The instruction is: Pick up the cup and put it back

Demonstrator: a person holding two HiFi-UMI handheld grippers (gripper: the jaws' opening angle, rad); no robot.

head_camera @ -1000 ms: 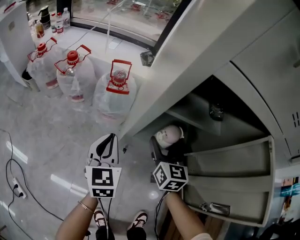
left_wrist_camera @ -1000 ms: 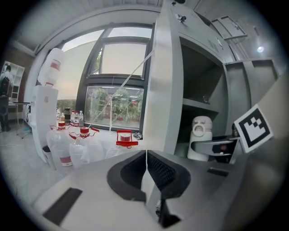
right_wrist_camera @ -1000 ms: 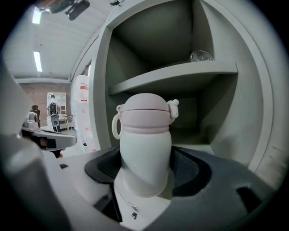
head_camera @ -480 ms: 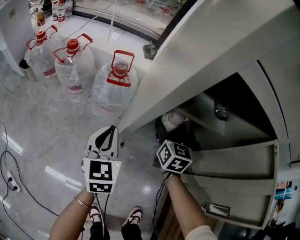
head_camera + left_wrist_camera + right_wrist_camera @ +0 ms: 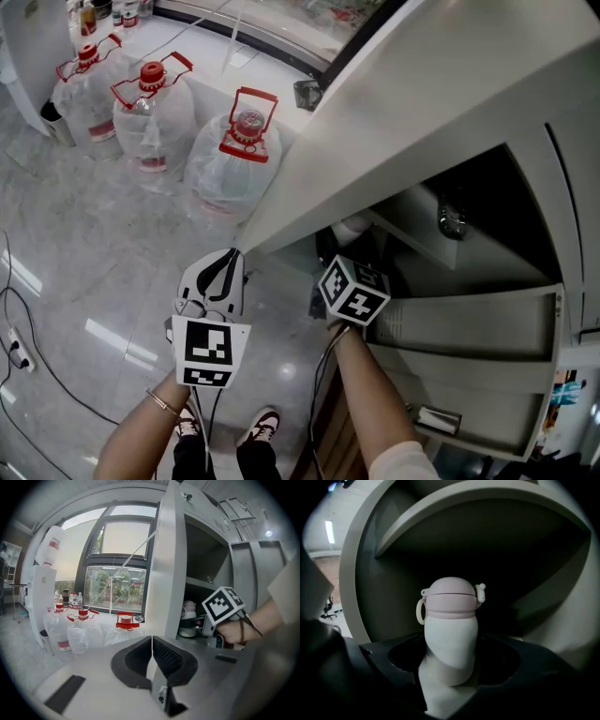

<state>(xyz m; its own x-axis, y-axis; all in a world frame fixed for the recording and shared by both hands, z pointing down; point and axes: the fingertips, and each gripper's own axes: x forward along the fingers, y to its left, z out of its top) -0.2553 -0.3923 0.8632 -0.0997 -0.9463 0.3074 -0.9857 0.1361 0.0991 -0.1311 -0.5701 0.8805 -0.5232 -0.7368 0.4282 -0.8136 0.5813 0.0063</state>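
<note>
- Inside the open cabinet compartment [image 5: 370, 597]: cup [image 5: 450, 630], white with a pink lid, upright, clamped round its body by the right gripper [image 5: 450, 660].
- Probably best: lower until the base sits flat, then part the jaws and back out level, clear of the lid loop.
- Left gripper [image 5: 152, 653] pressed closed, empty, outside the cabinet.
- Beyond, on the floor: three clear red-capped jugs [image 5: 239, 173], contents unclear.

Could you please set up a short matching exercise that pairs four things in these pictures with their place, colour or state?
Things:
1. cup
2. left gripper
3. right gripper
4. water jug

Descriptions:
A. shut, holding nothing
B. red cap and red handle
C. white body, pink lid
D. reaching into the locker, shut on the cup

Pairs: 1-C, 2-A, 3-D, 4-B
</note>
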